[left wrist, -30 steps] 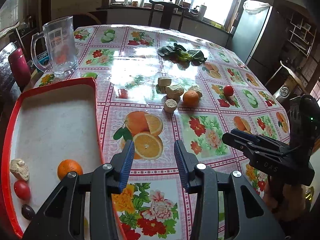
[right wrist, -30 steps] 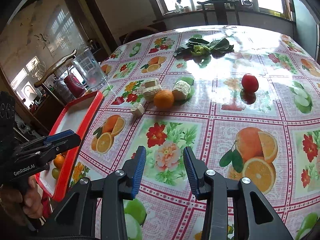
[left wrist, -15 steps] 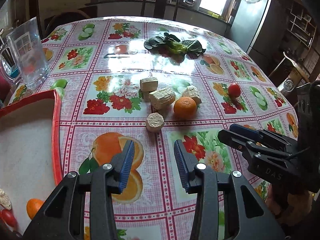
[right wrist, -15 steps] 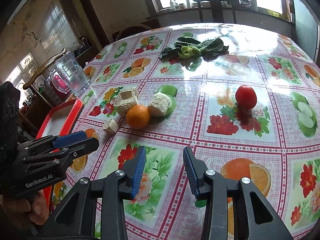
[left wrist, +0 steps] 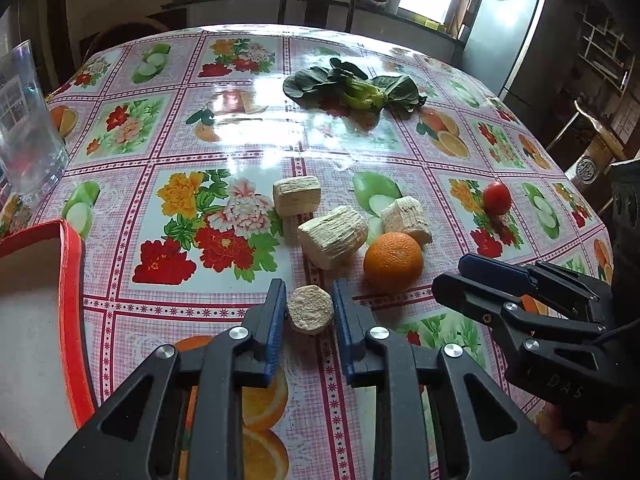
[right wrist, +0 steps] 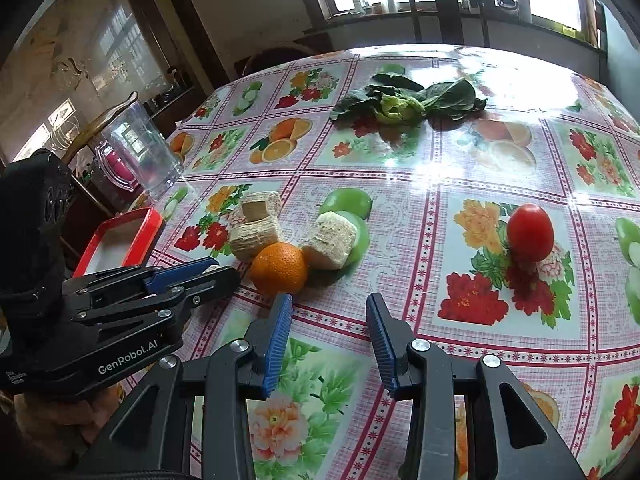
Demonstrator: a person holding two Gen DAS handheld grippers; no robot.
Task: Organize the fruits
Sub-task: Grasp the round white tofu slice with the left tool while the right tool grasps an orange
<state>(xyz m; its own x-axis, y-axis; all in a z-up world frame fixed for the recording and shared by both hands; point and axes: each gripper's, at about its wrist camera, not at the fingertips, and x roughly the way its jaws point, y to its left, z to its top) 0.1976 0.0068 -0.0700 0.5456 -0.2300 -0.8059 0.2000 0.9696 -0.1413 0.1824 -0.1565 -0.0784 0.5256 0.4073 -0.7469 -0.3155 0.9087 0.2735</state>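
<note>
- Right, left wrist view: left gripper low centre of frame, blue pads pinching a small round tan chunk sitting on the tablecloth.
- Just above it, mid-frame: three more ribbed tan chunks — one upper, one centre, one to the right.
- Orange right of centre, touching that right-hand chunk; tomato further right, apart from the rest.
- Red tray at left edge, only its corner in shot; glass mug upper left; leafy greens top centre.
- Right gripper pokes in from the right edge, seen side-on, tips near the orange.
- Now right wrist view: right gripper bottom centre, fingers spread, nothing between them but tablecloth.
- Orange just above the left finger, chunks and touching it either side, a third behind.
- Tomato at right, well apart.
- Left gripper comes in from the left, tips down beside the orange; small chunk mostly hidden behind them.
- Tray mid-left, mug above it, greens top centre.
</note>
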